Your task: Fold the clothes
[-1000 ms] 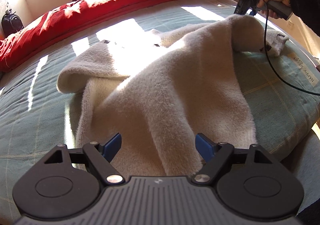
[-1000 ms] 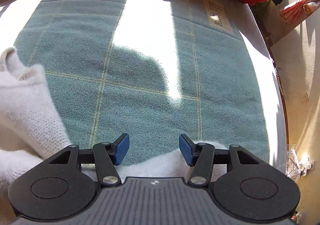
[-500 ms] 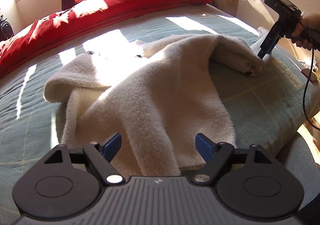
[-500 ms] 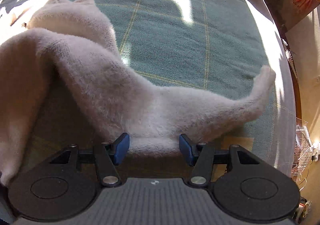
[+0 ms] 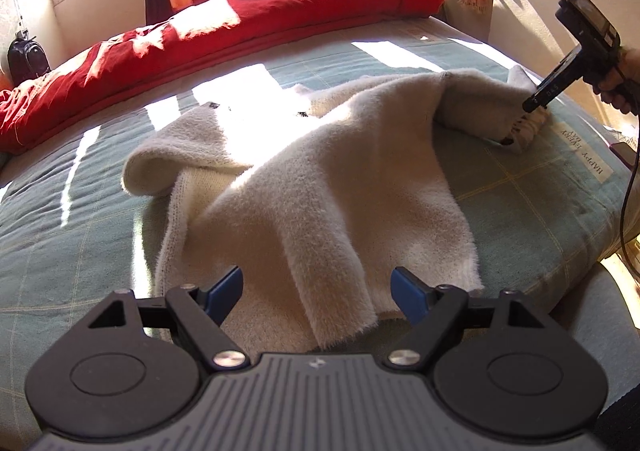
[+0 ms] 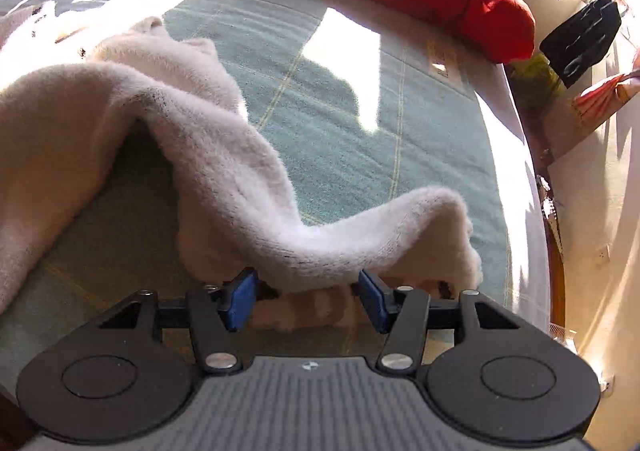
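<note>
Right claw gapes around sweater cuff.

Left gripper: black body, ribbed grey centre, silver screws, blue pads. Right gripper looks the same; a black cable trails from its handle.

A sweater lies on the bed, a duvet behind it along the far edge.
</note>
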`<move>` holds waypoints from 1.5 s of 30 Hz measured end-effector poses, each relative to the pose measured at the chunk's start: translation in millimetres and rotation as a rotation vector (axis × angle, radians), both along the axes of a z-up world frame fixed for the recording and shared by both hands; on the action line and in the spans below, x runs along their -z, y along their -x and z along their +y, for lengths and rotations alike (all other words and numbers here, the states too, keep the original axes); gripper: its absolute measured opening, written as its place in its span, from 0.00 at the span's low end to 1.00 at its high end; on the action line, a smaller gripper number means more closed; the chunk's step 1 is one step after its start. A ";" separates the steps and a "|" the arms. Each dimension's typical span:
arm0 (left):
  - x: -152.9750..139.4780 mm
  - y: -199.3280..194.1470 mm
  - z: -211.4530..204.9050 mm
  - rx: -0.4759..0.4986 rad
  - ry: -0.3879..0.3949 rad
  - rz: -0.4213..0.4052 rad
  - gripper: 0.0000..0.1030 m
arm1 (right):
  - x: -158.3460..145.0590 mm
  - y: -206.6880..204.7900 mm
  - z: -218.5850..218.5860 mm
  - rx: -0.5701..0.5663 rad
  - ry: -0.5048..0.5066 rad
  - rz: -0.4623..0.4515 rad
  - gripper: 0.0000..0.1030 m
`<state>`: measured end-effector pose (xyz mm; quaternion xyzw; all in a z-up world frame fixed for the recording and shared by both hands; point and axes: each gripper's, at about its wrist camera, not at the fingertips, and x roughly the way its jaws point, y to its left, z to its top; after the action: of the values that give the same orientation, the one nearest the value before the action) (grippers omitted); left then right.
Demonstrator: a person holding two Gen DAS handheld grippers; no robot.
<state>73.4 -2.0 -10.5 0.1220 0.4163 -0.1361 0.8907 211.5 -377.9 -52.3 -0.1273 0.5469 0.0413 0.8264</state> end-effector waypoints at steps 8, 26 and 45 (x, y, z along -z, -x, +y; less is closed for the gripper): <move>6.3 -9.9 -15.3 0.039 -0.045 0.017 0.79 | 10.7 -16.9 -3.1 -0.210 0.089 -0.029 0.23; 5.3 -36.3 -79.1 0.266 0.040 0.015 0.79 | -46.3 41.4 5.2 -0.302 0.028 -0.143 0.16; 19.8 -50.3 -100.0 0.273 0.037 0.065 0.83 | -13.7 25.5 23.8 -0.428 -0.022 -0.049 0.12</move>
<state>123.7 -102.0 -30.3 0.1567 0.4220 -0.2675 0.8520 186.0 -354.1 -38.6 -0.2324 0.4865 0.2190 0.8132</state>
